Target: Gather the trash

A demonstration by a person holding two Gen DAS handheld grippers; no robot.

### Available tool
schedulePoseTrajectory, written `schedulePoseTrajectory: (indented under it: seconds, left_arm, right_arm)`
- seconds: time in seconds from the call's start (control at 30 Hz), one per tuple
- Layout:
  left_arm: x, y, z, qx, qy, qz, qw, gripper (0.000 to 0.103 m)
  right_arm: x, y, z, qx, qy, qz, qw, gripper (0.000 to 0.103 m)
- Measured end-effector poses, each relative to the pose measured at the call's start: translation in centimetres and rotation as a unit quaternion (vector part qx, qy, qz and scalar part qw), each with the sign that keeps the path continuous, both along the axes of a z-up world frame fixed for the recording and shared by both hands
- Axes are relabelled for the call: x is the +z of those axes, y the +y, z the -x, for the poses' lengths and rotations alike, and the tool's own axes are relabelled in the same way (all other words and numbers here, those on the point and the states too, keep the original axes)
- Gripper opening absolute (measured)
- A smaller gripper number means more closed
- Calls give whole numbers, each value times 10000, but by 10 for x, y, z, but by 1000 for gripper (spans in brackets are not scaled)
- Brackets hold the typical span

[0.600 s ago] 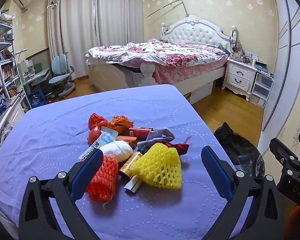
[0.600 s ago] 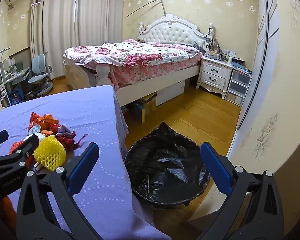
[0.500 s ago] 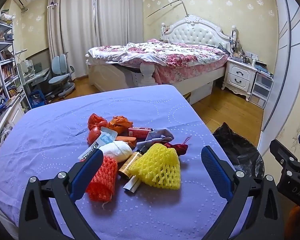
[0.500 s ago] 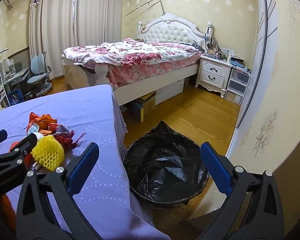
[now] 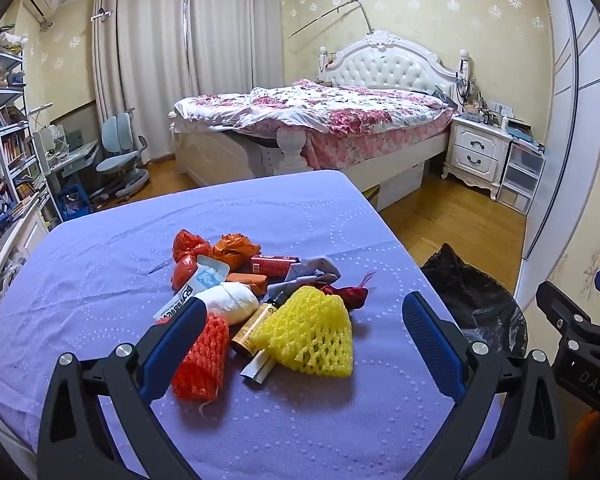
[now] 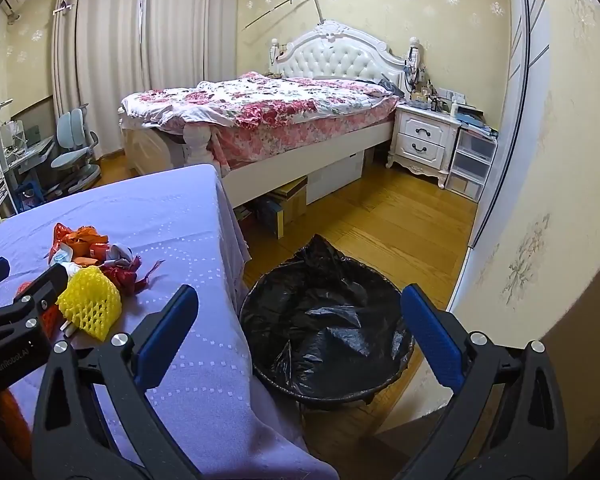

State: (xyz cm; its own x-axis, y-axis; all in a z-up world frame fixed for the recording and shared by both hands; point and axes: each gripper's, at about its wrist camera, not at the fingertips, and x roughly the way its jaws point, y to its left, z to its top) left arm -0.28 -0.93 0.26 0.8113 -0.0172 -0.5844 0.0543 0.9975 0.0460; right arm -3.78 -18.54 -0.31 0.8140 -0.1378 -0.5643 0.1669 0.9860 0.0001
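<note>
A pile of trash led by a yellow foam fruit net (image 5: 314,330) and an orange foam net (image 5: 202,354) lies on the lilac-clothed table (image 5: 100,280). The left gripper (image 5: 304,332) hovers over it, fingers apart. The right gripper (image 6: 300,334), fingers apart and empty, hangs above the black-lined round bin (image 6: 324,328) on the floor just beside the table.

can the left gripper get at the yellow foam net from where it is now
Probably yes. The left gripper is open, its jaws spread wide, and the yellow foam net lies right ahead between them on the purple tablecloth, on the near edge of the trash pile with nothing in front.
</note>
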Motion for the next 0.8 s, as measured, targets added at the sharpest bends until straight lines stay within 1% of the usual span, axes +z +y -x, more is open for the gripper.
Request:
schedulePoseTrajectory:
  seconds: [0.37, 0.53, 0.8]
  left_arm:
    - [-4, -1, -1, 5, 5, -28, 10000, 98]
    - [-10, 0, -3, 15, 48, -6, 10000, 98]
    - [-9, 1, -4, 12, 54, 2, 10000, 98]
  right_arm:
    - [-2, -3, 1, -12, 27, -5, 10000, 99]
    - [-3, -3, 1, -14, 32, -14, 10000, 99]
    - [-3, -4, 1, -11, 41, -19, 10000, 99]
